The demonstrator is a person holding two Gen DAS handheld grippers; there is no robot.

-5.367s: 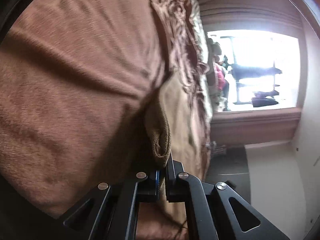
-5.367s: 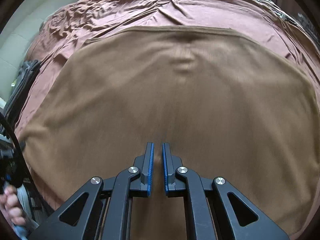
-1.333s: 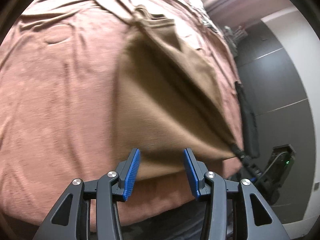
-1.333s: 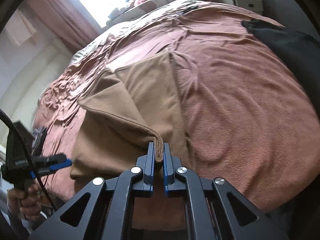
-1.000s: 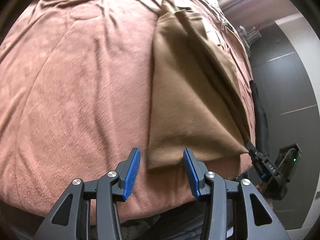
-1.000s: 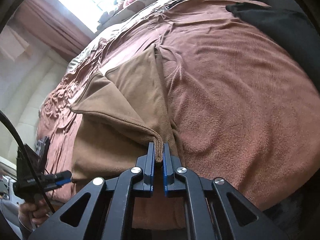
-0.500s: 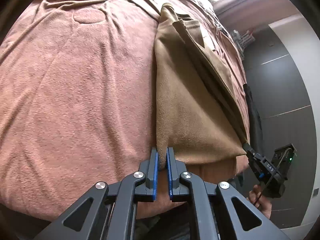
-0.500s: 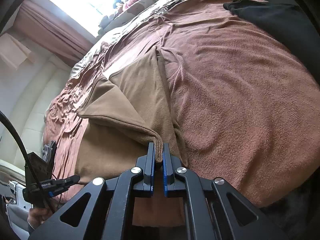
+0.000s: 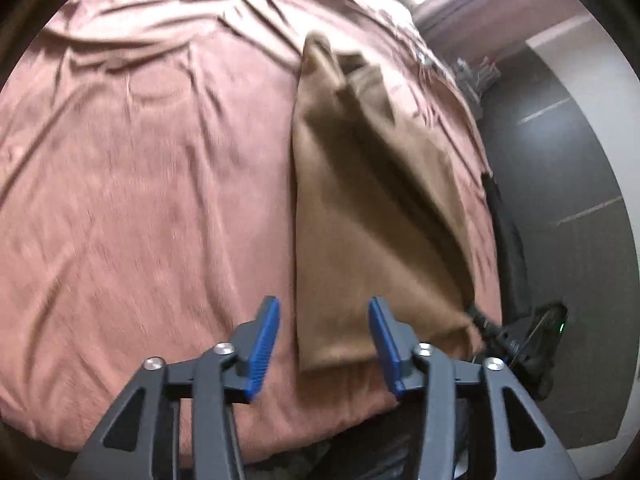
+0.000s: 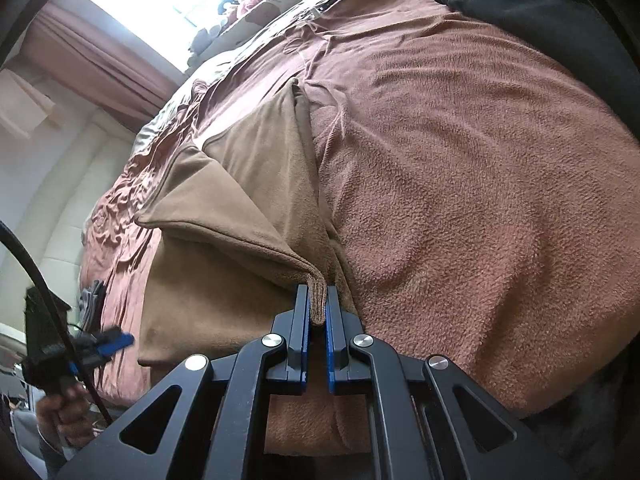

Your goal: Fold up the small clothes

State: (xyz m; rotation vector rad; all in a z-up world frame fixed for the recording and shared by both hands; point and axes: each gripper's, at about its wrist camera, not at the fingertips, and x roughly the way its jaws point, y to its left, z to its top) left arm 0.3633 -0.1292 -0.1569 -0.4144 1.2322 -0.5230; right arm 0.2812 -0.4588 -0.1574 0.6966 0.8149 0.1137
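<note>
On the bed (image 9: 140, 200), the left hand-held gripper (image 9: 324, 336) is opening off the tan cloth's (image 9: 360, 240) near corner, which it pinched a moment ago, while the right hand-held gripper (image 10: 318, 340) stays clenched on its folded edge, so this fold looks half set down.

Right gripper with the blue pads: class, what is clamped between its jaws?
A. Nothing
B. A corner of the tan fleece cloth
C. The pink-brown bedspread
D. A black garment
B: in the right wrist view the right gripper has its blue pads pressed on a folded corner of the tan fleece cloth.
</note>
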